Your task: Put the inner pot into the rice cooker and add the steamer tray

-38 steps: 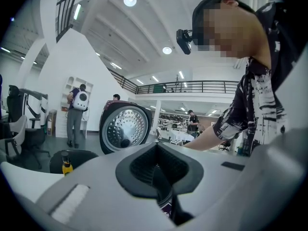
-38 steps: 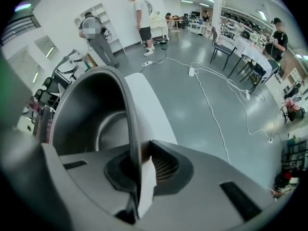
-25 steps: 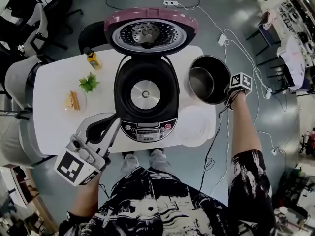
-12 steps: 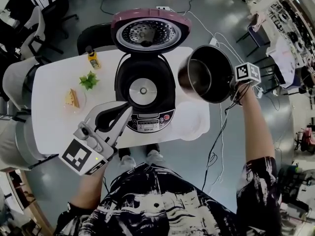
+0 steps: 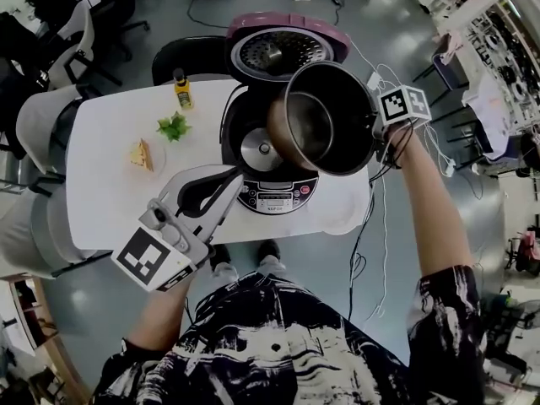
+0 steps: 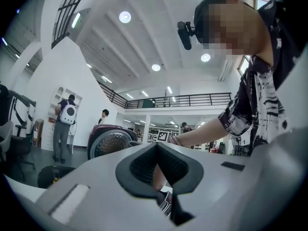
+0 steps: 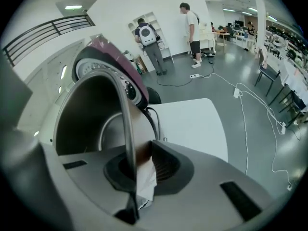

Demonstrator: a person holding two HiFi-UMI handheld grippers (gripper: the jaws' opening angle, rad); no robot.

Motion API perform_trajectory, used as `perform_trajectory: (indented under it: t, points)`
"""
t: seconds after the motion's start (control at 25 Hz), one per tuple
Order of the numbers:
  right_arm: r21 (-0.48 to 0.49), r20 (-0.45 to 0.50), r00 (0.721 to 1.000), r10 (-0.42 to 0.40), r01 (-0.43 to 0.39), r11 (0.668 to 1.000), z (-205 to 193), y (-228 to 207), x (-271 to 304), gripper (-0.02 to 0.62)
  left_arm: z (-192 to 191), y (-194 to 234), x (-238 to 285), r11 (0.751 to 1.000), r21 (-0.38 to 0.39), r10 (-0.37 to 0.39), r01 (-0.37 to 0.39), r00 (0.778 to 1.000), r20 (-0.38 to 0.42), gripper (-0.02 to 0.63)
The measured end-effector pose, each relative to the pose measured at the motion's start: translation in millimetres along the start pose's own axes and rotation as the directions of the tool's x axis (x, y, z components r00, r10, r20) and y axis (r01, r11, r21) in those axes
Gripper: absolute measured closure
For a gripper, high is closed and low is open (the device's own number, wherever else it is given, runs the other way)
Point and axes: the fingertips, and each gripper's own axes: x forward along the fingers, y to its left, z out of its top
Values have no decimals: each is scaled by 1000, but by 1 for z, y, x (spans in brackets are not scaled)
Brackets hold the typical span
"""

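The dark metal inner pot (image 5: 325, 129) hangs tilted in the air over the open rice cooker (image 5: 270, 194), its mouth facing me. My right gripper (image 5: 376, 130) is shut on the pot's right rim; in the right gripper view the rim (image 7: 126, 129) runs between the pads. The cooker's maroon lid (image 5: 283, 49) stands open at the back and its heating plate (image 5: 257, 150) shows. The white steamer tray (image 5: 344, 202) lies on the table right of the cooker, partly hidden by the pot. My left gripper (image 5: 234, 175) is shut and empty, just left of the cooker's front.
On the white table (image 5: 110, 201) stand a yellow bottle (image 5: 180, 89), a green sprig (image 5: 173, 126) and a small dish of food (image 5: 140, 153). Chairs (image 5: 46, 116) stand to the left. Cables (image 5: 371, 251) trail over the floor on the right.
The right gripper lifted the inner pot off the table at the cooker's right and carried it up and left over the cooker. The left gripper rose slightly toward the cooker's front.
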Motion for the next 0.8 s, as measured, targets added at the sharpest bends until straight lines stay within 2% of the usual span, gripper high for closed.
perform_trajectory:
  t: [0.24,0.8]
  points:
    - [-14,-46,999,5,-5,1000,-3,32,45,589,5,6,-28,999,6,48,-48,999,8,601]
    - [-44,-120,984,-133,129,991,-13,34,105,588,-2,21,-65,993,-7,118,-118,993,16,601]
